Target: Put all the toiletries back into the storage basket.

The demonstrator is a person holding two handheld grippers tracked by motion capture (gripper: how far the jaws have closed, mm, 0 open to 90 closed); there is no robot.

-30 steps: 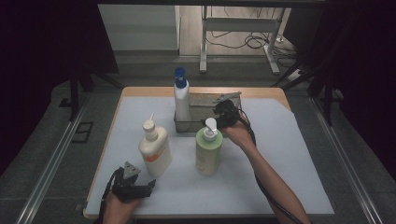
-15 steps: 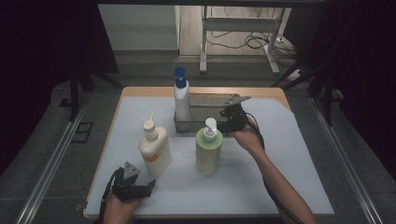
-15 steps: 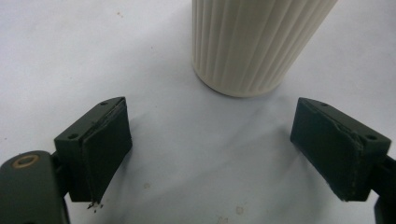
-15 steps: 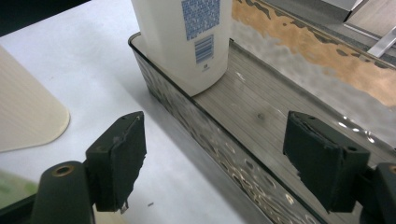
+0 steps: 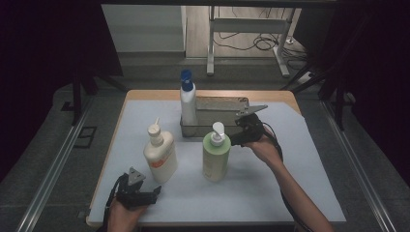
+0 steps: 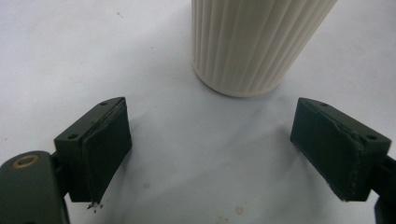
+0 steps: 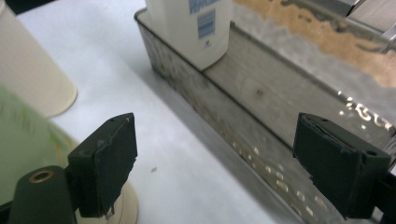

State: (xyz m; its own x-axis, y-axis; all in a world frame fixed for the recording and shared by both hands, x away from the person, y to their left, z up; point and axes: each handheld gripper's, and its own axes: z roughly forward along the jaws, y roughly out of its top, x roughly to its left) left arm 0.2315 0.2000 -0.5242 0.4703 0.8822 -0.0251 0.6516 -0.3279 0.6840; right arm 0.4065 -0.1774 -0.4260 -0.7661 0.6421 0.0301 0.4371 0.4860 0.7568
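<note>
Claws both gape empty: your right claw (image 5: 235, 140) hangs beside the green pump bottle (image 5: 216, 157), facing the metal tray (image 7: 261, 121) holding a white bottle (image 7: 196, 28) whose blue label is unreadable; your left claw (image 5: 150, 192) faces the ribbed cream bottle (image 6: 252, 42).

Beyond the table (image 5: 314, 193), grey floor (image 5: 154, 65); metal table legs (image 5: 211, 46); loose black cables (image 5: 261, 42); dark curtains (image 5: 43, 43) either side
</note>
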